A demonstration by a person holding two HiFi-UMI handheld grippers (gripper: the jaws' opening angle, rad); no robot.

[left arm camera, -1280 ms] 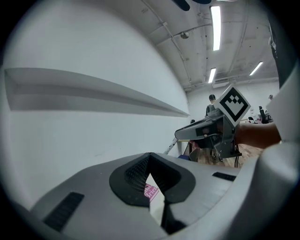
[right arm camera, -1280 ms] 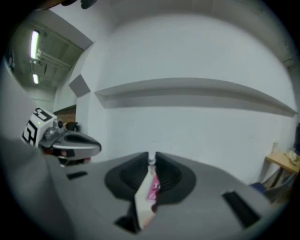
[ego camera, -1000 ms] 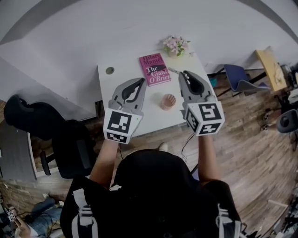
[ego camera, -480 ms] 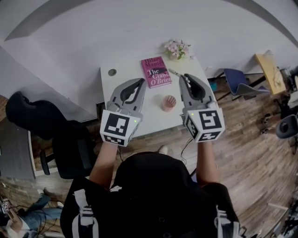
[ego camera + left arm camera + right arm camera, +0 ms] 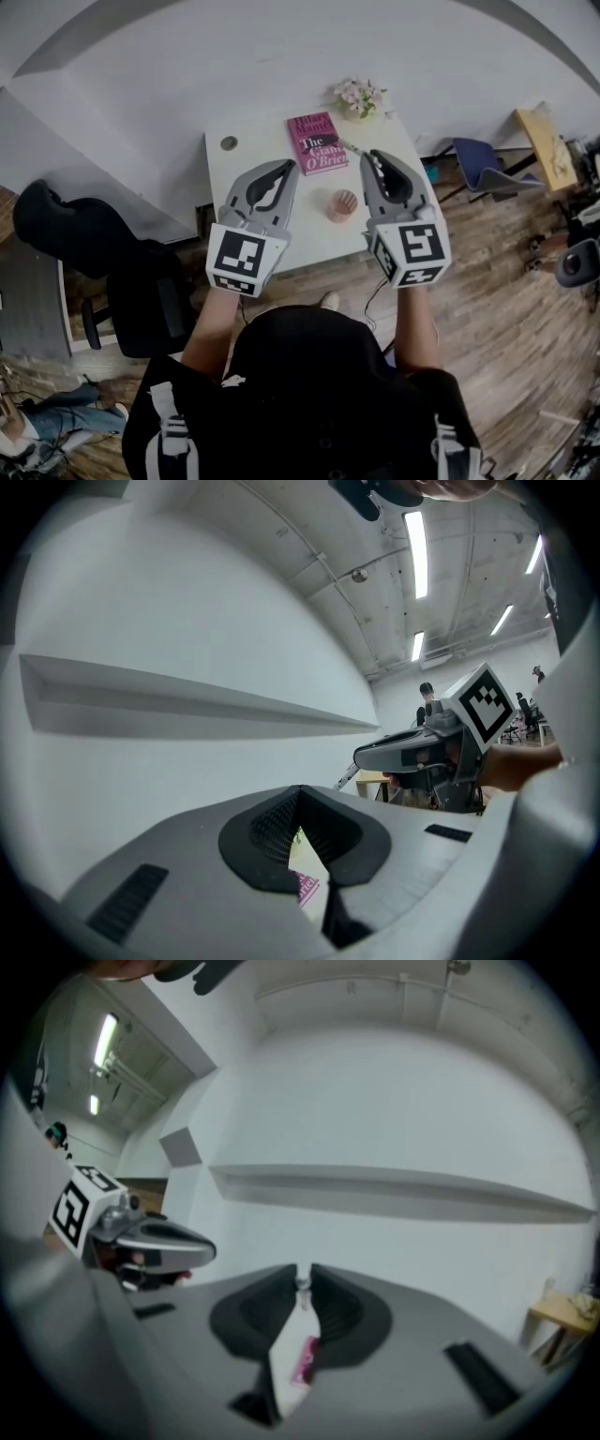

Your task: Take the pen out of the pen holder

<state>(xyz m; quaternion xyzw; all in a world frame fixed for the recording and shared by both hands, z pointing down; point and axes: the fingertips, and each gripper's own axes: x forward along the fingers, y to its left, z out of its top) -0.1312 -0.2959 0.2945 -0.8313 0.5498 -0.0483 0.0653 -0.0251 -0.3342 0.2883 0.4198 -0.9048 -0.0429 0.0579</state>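
The pen holder [image 5: 341, 204], a small pinkish ribbed cup, stands on the white table [image 5: 253, 150] between my two grippers. My right gripper [image 5: 368, 155] is held level above the table, to the right of the cup, shut on a thin silver pen [image 5: 350, 146] that sticks out past its tips toward the book. In the right gripper view the pen [image 5: 302, 1286] shows pinched between the jaw tips [image 5: 304, 1274]. The left gripper view shows the pen [image 5: 345, 778] jutting from the right gripper. My left gripper [image 5: 287, 167] hovers left of the cup, shut and empty [image 5: 298, 794].
A pink book [image 5: 317, 142] lies at the back of the table, with a small pot of flowers [image 5: 358, 96] at the back right corner. A black office chair [image 5: 103, 262] stands to the left and a blue chair [image 5: 483, 159] to the right. A white wall lies ahead.
Both grippers have risen a little and drifted slightly; the right one keeps the pen. The cup and book stay put.
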